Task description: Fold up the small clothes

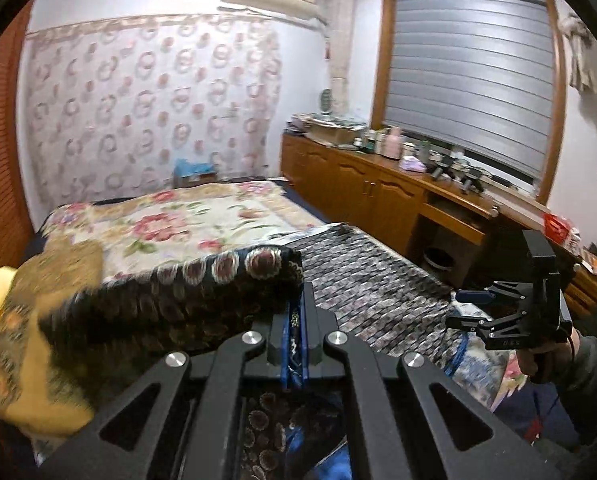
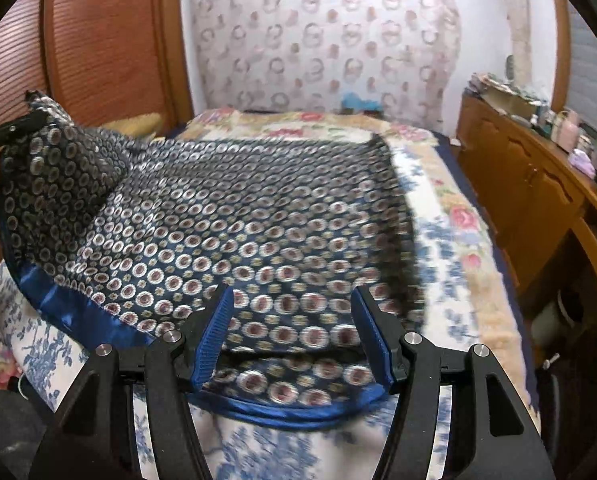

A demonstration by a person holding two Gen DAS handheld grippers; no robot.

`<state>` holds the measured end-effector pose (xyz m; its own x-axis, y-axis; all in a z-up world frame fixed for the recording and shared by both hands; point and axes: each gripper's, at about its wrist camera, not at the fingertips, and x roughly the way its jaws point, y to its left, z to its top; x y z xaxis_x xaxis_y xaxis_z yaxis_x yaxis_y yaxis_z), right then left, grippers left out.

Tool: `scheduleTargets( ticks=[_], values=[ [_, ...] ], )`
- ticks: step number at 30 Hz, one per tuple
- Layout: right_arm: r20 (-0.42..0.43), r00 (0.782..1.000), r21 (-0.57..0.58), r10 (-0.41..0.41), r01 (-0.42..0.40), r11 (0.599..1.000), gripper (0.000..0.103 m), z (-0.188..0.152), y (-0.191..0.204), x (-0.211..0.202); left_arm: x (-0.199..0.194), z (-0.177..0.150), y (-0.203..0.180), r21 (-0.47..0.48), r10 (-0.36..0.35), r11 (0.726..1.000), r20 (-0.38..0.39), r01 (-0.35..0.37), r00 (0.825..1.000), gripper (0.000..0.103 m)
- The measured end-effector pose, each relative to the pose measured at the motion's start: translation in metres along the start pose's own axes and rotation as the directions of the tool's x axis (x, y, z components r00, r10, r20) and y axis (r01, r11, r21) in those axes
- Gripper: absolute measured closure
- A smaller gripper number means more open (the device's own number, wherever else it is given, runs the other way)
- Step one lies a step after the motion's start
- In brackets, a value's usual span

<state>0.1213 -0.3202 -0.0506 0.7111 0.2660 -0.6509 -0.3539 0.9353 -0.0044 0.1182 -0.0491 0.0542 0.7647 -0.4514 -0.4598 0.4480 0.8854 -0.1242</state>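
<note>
The left tongs (image 1: pixel 295 320) pinch a lifted corner of the patterned satin cloth (image 2: pixel 226 216), which drapes over the bed (image 2: pixel 450 240). The right tongs (image 2: pixel 294 336) hang spread above its near hem. It looks light, limp and slippery; grip the blue border.

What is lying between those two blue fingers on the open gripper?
In the right wrist view, the patterned cloth spread on the bed fills the gap of the right gripper; nothing is pinched.

A dark navy cloth (image 2: pixel 234 216) printed with silver-and-maroon rings, blue satin hem, lies spread across the bed; its corner toward ten o'clock is lifted, its near edge at six o'clock folds over.
</note>
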Motion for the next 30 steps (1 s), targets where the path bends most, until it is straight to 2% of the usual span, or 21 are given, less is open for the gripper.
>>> scheduleTargets(
  ticks=[9, 12, 14, 17, 19, 21, 30],
  values=[
    [0.038, 0.999, 0.041, -0.031, 0.029, 0.999, 0.041, -0.004, -0.031, -0.028, 0.042, 0.047, -0.067, 0.123, -0.092, 0.988, -0.016, 0.094, 0.996, 0.102],
    [0.042, 0.999, 0.053, -0.031, 0.028, 0.998, 0.041, -0.005, -0.035, -0.031, 0.049, 0.048, -0.079, 0.138, -0.082, 0.987, -0.025, 0.085, 0.996, 0.1],
    [0.041, 0.999, 0.056, -0.024, 0.022, 0.998, 0.041, -0.006, -0.035, -0.031, 0.055, 0.044, -0.082, 0.136, -0.093, 0.986, -0.057, 0.1, 0.994, 0.098],
    [0.034, 0.999, 0.048, -0.02, 0.019, 0.999, 0.041, -0.008, -0.033, -0.029, 0.061, 0.036, -0.081, 0.121, -0.115, 0.984, -0.108, 0.128, 0.987, 0.089],
    [0.03, 0.999, 0.045, -0.016, 0.015, 0.999, 0.041, -0.007, -0.033, -0.026, 0.062, 0.031, -0.084, 0.124, -0.121, 0.983, -0.122, 0.136, 0.985, 0.079],
    [0.029, 0.999, 0.046, -0.013, 0.012, 0.999, 0.041, -0.006, -0.031, -0.024, 0.062, 0.029, -0.084, 0.126, -0.118, 0.983, -0.129, 0.134, 0.985, 0.064],
    [0.023, 1.0, 0.024, 0.005, -0.006, 1.0, 0.041, 0.006, -0.022, -0.009, 0.047, 0.015, -0.061, 0.094, -0.09, 0.99, -0.131, 0.103, 0.987, 0.055]
  ],
)
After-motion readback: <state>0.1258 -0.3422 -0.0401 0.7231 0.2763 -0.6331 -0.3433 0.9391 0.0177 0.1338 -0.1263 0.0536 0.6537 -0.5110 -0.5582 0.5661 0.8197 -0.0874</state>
